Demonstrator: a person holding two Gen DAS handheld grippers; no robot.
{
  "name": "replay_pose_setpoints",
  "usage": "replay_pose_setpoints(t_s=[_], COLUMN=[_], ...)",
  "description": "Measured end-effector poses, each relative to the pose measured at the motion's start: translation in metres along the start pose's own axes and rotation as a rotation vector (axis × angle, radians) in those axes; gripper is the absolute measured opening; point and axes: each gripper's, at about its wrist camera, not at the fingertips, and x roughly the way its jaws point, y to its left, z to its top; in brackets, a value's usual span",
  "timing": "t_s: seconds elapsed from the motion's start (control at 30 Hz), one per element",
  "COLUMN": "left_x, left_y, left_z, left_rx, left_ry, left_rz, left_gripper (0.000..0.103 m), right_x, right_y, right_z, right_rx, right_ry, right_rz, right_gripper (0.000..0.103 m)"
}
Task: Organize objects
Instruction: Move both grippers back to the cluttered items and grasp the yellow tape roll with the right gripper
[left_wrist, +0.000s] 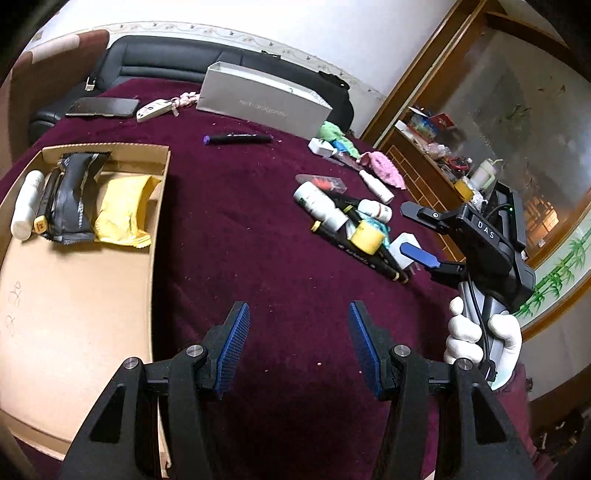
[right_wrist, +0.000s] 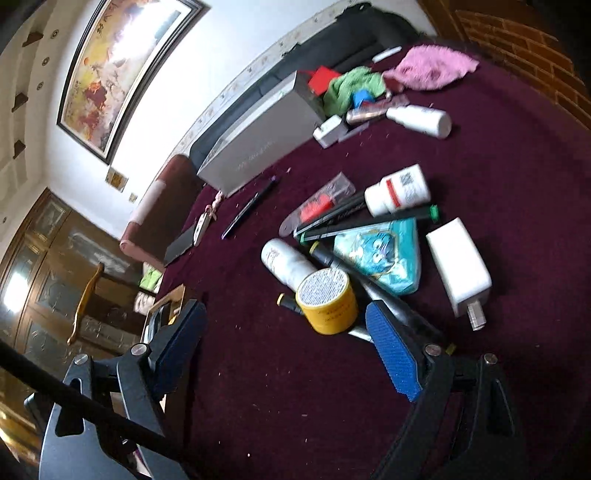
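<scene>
A cardboard tray (left_wrist: 77, 295) lies at the left on the maroon cloth and holds a white bottle (left_wrist: 26, 206), a black packet (left_wrist: 72, 199) and a yellow packet (left_wrist: 123, 210). My left gripper (left_wrist: 299, 347) is open and empty over bare cloth beside the tray. A pile of items lies to the right: a yellow tin (right_wrist: 328, 301), a white spray can (right_wrist: 286, 264), a teal packet (right_wrist: 384, 254), a white charger (right_wrist: 460, 266), a pill bottle (right_wrist: 399, 190) and black markers (right_wrist: 365, 219). My right gripper (right_wrist: 284, 350) is open and empty, just short of the yellow tin; it also shows in the left wrist view (left_wrist: 424, 236).
A grey box (left_wrist: 258, 99) stands at the back of the table. A black marker (left_wrist: 238, 139), a phone (left_wrist: 101, 108) and a key fob (left_wrist: 155, 109) lie near it. Green (right_wrist: 351, 88) and pink cloths (right_wrist: 432, 66), a white bottle (right_wrist: 421, 119) and a small adapter (right_wrist: 330, 131) lie behind the pile.
</scene>
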Motion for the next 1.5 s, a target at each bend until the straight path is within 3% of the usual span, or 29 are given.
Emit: replay_pose_setpoints(t_s=[0.13,0.33,0.37,0.4,0.53,0.7,0.77,0.83,1.03,1.13,1.23,1.37,1.5], left_x=[0.001,0.004,0.004,0.005,0.008,0.027,0.041,0.059,0.123,0.159,0.189,0.189,0.168], left_y=[0.008,0.011,0.01,0.01,0.005,-0.02,-0.04,-0.067,-0.139,-0.156,-0.156,-0.153,-0.154], left_z=[-0.003,-0.005,-0.005,-0.004,-0.001,0.006,0.011,0.017,0.02,0.021,0.025,0.032,0.02], left_rx=[-0.025,-0.033,-0.029,-0.025,0.001,0.111,0.228,0.413,0.872,0.994,1.016,0.95,0.939], left_ry=[0.009,0.02,0.02,0.02,0.024,0.049,0.047,0.035,0.09,0.145,0.217,0.274,0.377], left_rz=[0.006,0.012,0.013,0.015,0.02,0.026,0.041,0.068,0.099,0.108,0.134,0.099,-0.002], left_gripper=[0.049,0.049,0.049,0.049,0.049,0.049,0.049,0.049,0.049,0.049,0.05,0.049,0.04], right_x=[0.013,0.047,0.052,0.057,0.045,-0.005,-0.026,-0.04,-0.045,-0.048,-0.051,-0.049,-0.045], right_y=[0.01,0.027,0.026,0.024,0.015,-0.006,-0.021,-0.035,-0.062,-0.066,-0.072,-0.077,-0.072], right_z=[-0.001,-0.006,-0.007,-0.007,-0.012,-0.017,-0.016,-0.012,-0.004,-0.002,-0.001,-0.003,-0.004], right_rx=[-0.067,-0.178,-0.187,-0.187,-0.147,-0.075,-0.031,0.007,0.118,0.138,0.166,0.193,0.178], right_ry=[-0.019,-0.008,-0.004,0.003,-0.009,-0.106,-0.15,-0.177,-0.174,-0.184,-0.187,-0.171,-0.153], right_rz=[-0.132,-0.307,-0.325,-0.331,-0.297,-0.187,-0.149,-0.124,-0.033,-0.008,0.032,0.071,0.094], right_gripper=[0.082,0.05,0.037,0.038,0.038,0.038,0.038,0.038,0.038,0.038,0.038,0.038,0.038])
